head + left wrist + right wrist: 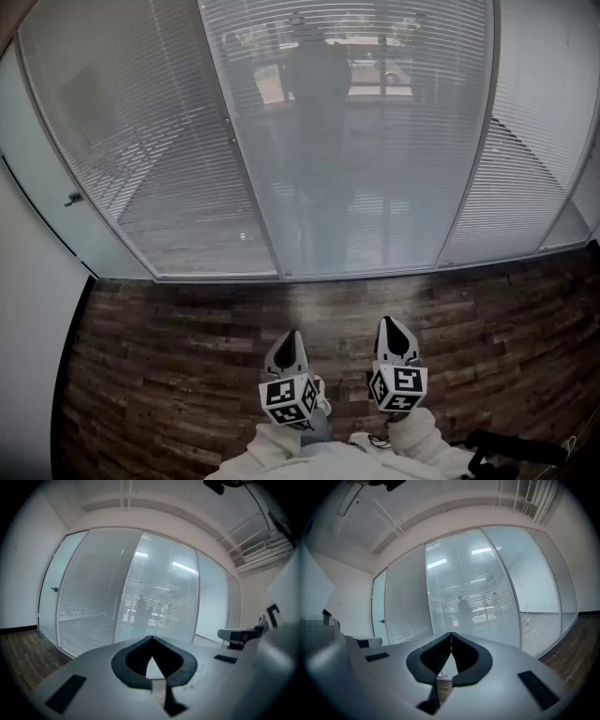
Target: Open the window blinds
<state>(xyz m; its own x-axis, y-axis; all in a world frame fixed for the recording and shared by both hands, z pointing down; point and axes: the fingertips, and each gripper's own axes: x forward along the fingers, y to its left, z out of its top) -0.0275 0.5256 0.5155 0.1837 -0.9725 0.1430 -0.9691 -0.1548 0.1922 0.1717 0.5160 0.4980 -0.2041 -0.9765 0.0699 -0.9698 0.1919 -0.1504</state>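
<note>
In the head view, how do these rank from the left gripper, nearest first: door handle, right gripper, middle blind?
1. right gripper, close beside it, on its right.
2. middle blind, straight ahead.
3. door handle, far off to the left.

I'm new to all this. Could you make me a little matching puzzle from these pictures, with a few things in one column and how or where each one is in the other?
Things:
1. window blinds
2. floor
3. left tool
4. door handle

States or places:
A. dark wood planks
B. closed, holding nothing
C. on the panel at the far left
D. slats down over the glass

Pairs: 1-D, 2-A, 3-B, 4-C.
</note>
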